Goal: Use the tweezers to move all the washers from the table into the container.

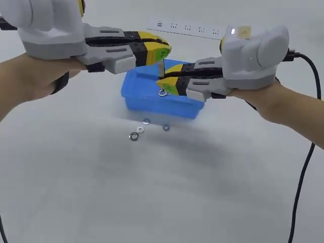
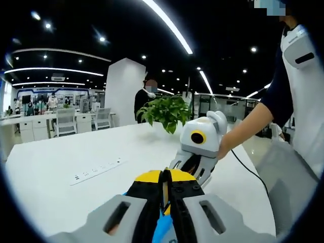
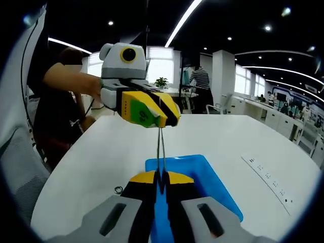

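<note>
Washers (image 1: pixel 134 135) (four small silver rings) lie on the white tabletop (image 1: pixel 76 192), just on the near side of the blue rectangular plastic container (image 1: pixel 147 104). Above it, left gripper (image 1: pixel 163 50) and right gripper (image 1: pixel 163 85) are each pinched narrow on the slim steel tweezers (image 1: pixel 161 68), long axis upright; the washers sit below and to the near side, right gripper nearer. A fifth ring (image 1: pixel 163 92) shows at the tweezers' tip, hold uncertain; surface smooth, open office (image 2: pixel 61 116) beyond.
</note>
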The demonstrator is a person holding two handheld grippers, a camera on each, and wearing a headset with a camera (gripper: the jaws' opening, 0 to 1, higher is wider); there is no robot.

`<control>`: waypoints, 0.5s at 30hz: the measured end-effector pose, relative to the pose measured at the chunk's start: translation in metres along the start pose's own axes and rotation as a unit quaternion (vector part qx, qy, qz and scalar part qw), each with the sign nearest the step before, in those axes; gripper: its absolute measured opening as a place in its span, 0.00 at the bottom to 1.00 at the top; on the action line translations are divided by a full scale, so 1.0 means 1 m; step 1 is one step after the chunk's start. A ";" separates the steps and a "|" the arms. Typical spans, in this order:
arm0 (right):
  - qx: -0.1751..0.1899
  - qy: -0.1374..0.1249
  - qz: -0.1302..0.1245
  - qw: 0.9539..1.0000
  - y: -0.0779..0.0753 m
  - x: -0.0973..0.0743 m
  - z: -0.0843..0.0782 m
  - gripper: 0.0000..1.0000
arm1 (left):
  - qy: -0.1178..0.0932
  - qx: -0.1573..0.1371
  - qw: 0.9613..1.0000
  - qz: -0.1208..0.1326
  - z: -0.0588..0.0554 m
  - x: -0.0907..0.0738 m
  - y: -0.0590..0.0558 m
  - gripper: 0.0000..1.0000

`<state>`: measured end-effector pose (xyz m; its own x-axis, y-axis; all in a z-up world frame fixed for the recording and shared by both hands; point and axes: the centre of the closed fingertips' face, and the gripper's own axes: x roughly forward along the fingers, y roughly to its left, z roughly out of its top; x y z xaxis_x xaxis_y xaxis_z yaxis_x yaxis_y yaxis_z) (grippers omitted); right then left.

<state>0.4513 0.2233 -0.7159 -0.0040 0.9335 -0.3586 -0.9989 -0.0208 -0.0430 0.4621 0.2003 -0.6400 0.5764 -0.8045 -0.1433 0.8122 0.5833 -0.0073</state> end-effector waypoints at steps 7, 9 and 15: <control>-0.013 0.009 -0.007 1.000 -0.001 0.000 -0.003 0.08 | 0.025 0.050 0.998 -0.014 -0.003 0.006 -0.008 0.04; -0.011 0.006 -0.011 1.000 -0.002 -0.001 -0.002 0.08 | 0.023 0.054 0.998 -0.010 -0.002 0.007 -0.007 0.04; -0.004 0.007 -0.022 1.000 -0.006 -0.004 0.001 0.10 | 0.021 0.068 0.997 -0.007 0.001 0.007 -0.005 0.04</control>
<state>0.4569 0.2203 -0.7138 0.0407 0.9285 -0.3691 -0.9977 0.0176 -0.0656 0.4617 0.1917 -0.6400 0.5633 -0.8053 -0.1849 0.8262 0.5492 0.1251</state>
